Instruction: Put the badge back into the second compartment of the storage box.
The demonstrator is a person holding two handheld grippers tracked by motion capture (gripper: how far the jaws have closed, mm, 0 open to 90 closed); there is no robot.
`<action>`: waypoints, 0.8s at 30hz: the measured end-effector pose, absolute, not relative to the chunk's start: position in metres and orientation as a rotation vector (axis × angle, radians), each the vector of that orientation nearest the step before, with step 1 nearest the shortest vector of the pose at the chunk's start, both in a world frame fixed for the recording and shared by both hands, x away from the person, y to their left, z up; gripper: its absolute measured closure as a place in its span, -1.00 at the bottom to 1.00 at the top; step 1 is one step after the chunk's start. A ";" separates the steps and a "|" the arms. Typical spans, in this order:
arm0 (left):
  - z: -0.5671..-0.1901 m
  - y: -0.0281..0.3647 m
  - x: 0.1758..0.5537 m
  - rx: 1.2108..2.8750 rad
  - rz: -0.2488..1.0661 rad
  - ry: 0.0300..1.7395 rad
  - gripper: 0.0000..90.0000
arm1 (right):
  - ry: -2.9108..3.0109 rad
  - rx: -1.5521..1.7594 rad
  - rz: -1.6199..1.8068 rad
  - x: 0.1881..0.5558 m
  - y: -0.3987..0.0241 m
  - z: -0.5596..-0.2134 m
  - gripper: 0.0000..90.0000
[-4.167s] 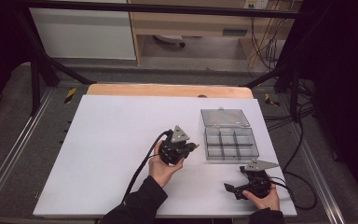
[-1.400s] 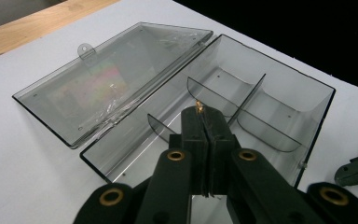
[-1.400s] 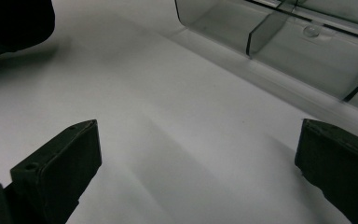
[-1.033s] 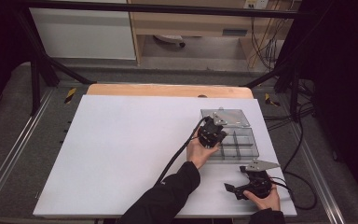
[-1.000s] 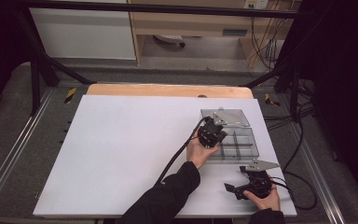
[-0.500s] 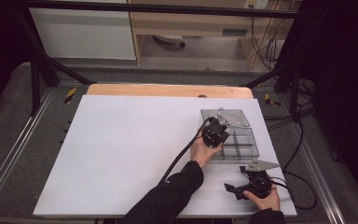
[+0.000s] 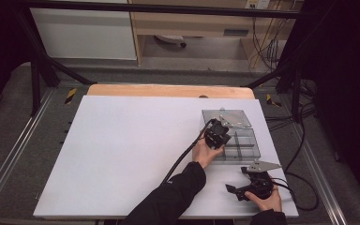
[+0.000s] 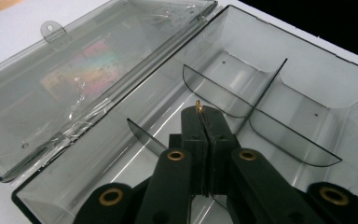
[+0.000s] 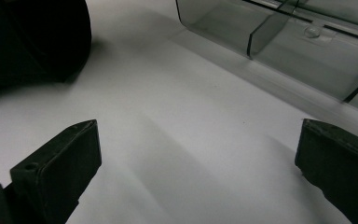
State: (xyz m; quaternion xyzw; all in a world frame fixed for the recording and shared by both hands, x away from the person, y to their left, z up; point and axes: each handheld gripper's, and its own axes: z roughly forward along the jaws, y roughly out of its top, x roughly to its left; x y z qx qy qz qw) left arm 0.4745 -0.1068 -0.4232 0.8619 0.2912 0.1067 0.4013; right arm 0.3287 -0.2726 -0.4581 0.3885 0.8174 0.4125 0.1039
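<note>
Clear box (image 7: 236, 140): left gripper (image 8: 204, 122) now deeper inside, pinching gold bit (image 8: 198, 106)

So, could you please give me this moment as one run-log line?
left gripper: shut on small brass piece, over open clear box | right gripper: open, resting on table

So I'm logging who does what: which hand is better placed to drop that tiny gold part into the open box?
Left. The left gripper is shut on the tiny gold part directly over the box compartments. The right gripper rests open on the table, beside the box, holding nothing.
</note>
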 end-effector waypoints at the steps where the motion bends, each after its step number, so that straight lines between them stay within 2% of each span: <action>1: -0.424 -0.107 0.474 2.181 0.266 0.739 0.97 | 2.412 1.146 1.216 0.329 -0.273 -0.458 -0.98; 20: -0.431 -0.110 0.476 2.203 0.255 0.743 0.95 | 2.412 1.147 1.215 0.328 -0.273 -0.458 -0.98; 24: -0.428 -0.108 0.475 2.208 0.259 0.743 0.85 | 2.413 1.147 1.216 0.328 -0.272 -0.458 -0.98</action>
